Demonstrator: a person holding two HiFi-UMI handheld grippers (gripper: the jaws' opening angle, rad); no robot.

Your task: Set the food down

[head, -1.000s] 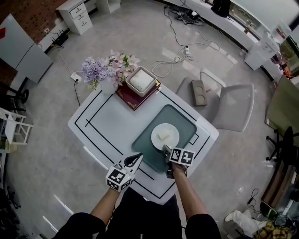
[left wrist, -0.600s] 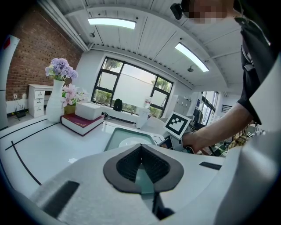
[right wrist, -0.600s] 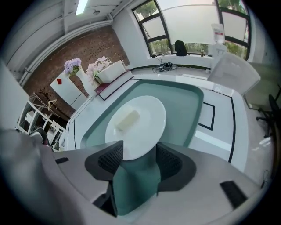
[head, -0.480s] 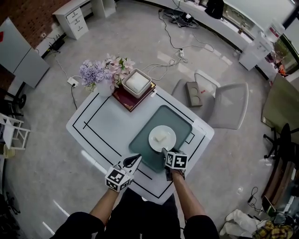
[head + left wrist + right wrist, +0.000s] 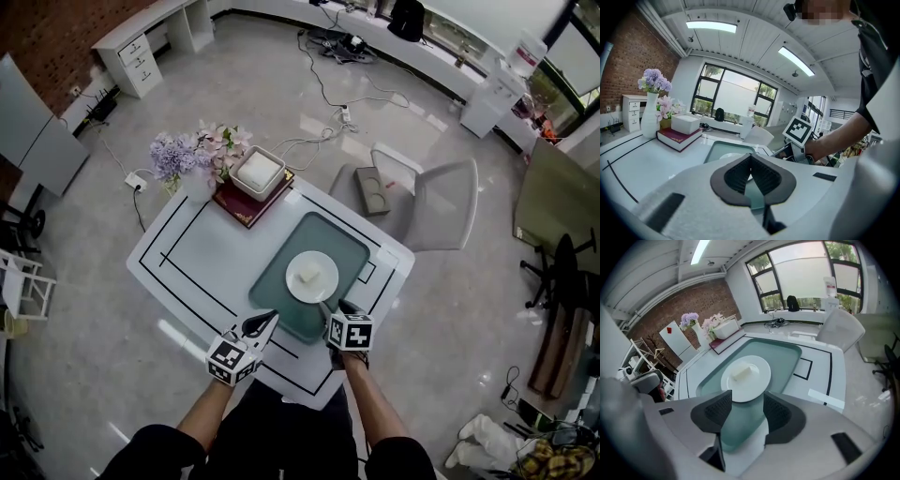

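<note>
A white plate (image 5: 312, 277) with a pale block of food (image 5: 307, 275) sits on the green mat (image 5: 281, 291) on the white table (image 5: 206, 253). My right gripper (image 5: 330, 311) hovers just at the plate's near edge. Its jaws have just been opening and now stand open with nothing between them. In the right gripper view the plate (image 5: 746, 376) and food (image 5: 740, 372) lie just beyond the right gripper (image 5: 746, 404). My left gripper (image 5: 265, 323) is shut and empty over the table's near side, left of the mat. Its tips (image 5: 751, 157) meet.
A vase of flowers (image 5: 192, 150) and a white box (image 5: 258, 172) on a red book (image 5: 246, 202) stand at the table's far corner. A grey chair (image 5: 441, 211) is beyond the table on the right. Cables lie on the floor.
My right gripper has drawn back from the plate toward me and lifted a little. The plate and food stay on the mat. The left gripper has barely shifted.
</note>
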